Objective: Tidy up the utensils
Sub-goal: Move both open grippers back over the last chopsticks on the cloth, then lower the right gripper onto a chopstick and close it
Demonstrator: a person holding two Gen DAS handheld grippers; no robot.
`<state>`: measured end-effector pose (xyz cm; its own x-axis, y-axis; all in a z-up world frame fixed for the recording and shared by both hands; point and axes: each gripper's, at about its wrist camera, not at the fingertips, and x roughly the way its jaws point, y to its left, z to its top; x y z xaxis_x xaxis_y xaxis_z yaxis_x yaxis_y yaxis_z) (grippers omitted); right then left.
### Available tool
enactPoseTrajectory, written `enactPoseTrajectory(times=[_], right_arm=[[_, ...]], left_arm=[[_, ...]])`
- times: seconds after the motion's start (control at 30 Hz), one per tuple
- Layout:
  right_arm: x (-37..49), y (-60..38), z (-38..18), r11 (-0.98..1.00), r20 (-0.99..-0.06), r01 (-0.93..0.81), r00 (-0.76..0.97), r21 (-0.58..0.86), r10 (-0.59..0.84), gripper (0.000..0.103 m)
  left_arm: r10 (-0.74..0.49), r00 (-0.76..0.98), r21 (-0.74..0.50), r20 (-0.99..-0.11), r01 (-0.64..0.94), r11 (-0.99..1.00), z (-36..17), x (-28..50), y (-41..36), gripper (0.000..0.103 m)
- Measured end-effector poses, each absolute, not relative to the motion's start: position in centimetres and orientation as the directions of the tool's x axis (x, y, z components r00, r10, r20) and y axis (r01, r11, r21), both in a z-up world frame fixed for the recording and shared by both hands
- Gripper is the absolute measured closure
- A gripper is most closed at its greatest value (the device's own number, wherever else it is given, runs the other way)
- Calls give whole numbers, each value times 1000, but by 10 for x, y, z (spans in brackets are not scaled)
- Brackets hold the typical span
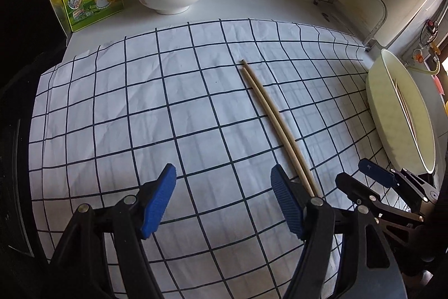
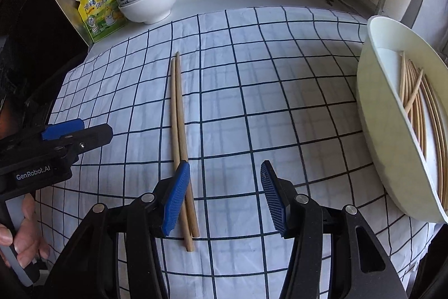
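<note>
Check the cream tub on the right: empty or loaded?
Loaded. The cream tub holds a bundle of chopsticks lying inside along its length.

Two pale wooden chopsticks lie flat on the checked cloth, side by side and touching, near ends slightly staggered, narrow tips pointing away. Cream oval tray sits at the cloth's right edge, holding more chopsticks of the same kind, mostly lengthwise, one crossed.
</note>
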<state>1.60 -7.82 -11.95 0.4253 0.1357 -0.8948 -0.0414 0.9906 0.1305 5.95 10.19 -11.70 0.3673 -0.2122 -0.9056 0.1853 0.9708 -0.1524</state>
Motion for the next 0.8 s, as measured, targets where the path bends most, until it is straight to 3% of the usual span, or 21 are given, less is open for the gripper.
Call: enactPoseTrajectory(times=[0.8], right_arm=[[24,-49,-142,986,-900,-163,428,11,81,52]], left_arm=[[-208,374,-168,-904,137,976,-124,55,110,34]])
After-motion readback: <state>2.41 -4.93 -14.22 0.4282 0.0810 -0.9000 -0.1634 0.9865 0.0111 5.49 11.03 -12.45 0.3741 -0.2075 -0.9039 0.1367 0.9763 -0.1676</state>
